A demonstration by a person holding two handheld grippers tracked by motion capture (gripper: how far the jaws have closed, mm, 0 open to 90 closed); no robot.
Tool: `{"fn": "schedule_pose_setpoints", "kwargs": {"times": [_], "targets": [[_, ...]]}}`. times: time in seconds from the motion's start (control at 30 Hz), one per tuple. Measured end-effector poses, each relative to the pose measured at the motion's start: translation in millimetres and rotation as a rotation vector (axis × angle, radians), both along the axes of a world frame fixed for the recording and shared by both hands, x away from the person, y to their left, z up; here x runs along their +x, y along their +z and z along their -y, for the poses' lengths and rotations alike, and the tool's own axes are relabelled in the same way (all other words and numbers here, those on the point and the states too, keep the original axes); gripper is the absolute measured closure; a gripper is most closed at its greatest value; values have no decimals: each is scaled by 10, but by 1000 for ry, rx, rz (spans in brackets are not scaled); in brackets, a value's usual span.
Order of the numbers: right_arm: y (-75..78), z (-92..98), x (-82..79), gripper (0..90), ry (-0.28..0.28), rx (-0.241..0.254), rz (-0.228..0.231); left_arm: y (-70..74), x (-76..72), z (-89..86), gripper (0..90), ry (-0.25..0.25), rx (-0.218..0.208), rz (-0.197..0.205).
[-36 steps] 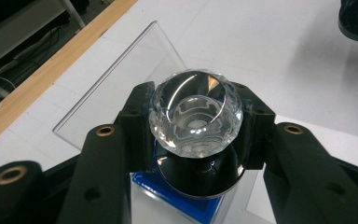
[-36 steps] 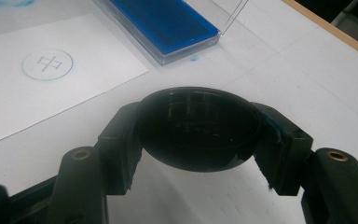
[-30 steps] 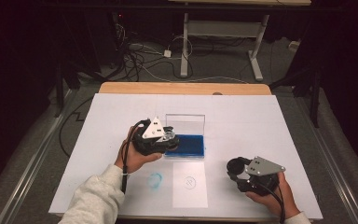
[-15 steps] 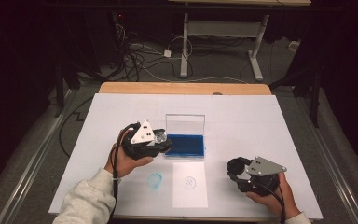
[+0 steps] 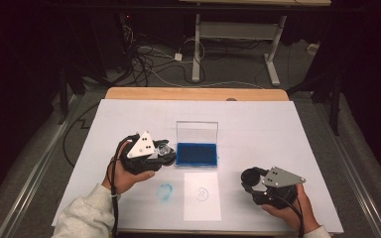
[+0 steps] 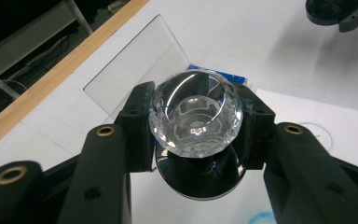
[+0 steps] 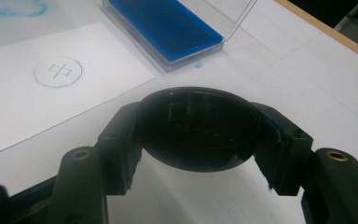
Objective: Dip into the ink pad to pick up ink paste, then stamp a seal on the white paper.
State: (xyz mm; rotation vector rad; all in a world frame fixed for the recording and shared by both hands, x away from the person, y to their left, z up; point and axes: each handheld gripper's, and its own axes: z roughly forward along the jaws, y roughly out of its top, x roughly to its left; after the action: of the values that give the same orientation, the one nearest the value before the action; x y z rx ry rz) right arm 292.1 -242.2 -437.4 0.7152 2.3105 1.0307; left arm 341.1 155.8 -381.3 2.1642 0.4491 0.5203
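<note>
The left gripper (image 6: 193, 140) is clamping one faceted clear stamp (image 6: 195, 114), black base below, just left of the ink pad. The right gripper (image 7: 198, 140) is clamping one black round cap (image 7: 198, 133), held near the table's front right. One blue ink pad (image 5: 196, 153) with raised clear lid and one paper sheet (image 5: 202, 196) bearing one circular mark are lying between them. Since the earlier frames, the left gripper has been drifting left, away from the pad; the right has stayed put. White tabletop (image 5: 278, 129) is lying bare behind and beside.
</note>
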Motion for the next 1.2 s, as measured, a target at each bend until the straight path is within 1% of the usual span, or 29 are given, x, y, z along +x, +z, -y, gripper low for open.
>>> {"fn": "schedule_pose_setpoints", "kwargs": {"times": [0.13,0.23,0.27,0.43,0.6,0.67,0.77,0.8,0.9,0.97,1.0,1.17,1.2], "targets": [[-2,-13,2,386,4,2,-2,-17,-47,-43,547,6,-3,-5],[-6,-20,8,385,5,1,-7,-31,-76,-77,547,10,-16,-11],[-8,-21,14,385,6,-1,-6,-36,-83,-89,547,7,-25,-19],[-14,-19,25,386,4,0,-7,-63,-120,-101,547,5,-15,-20],[-18,-33,16,386,8,-6,-8,-93,-146,-77,547,-8,-9,-30],[-16,-36,17,385,11,-7,-5,-99,-156,-72,547,-15,-16,-37],[-15,-41,19,385,12,-10,-6,-122,-166,-52,547,-23,-13,-44],[-15,-44,21,385,14,-9,-6,-129,-168,-43,547,-26,-4,-44],[-17,-58,24,386,13,-8,-8,-151,-173,-16,547,-34,0,-46],[-21,-64,28,386,19,-9,-9,-166,-173,3,547,-33,11,-46],[-23,-67,28,386,20,-10,-11,-171,-173,7,547,-37,7,-50],[-25,-76,32,386,22,-10,-13,-188,-183,45,547,-50,23,-53],[-26,-76,31,386,24,-5,-17,-187,-184,47,547,-53,19,-54]]}}
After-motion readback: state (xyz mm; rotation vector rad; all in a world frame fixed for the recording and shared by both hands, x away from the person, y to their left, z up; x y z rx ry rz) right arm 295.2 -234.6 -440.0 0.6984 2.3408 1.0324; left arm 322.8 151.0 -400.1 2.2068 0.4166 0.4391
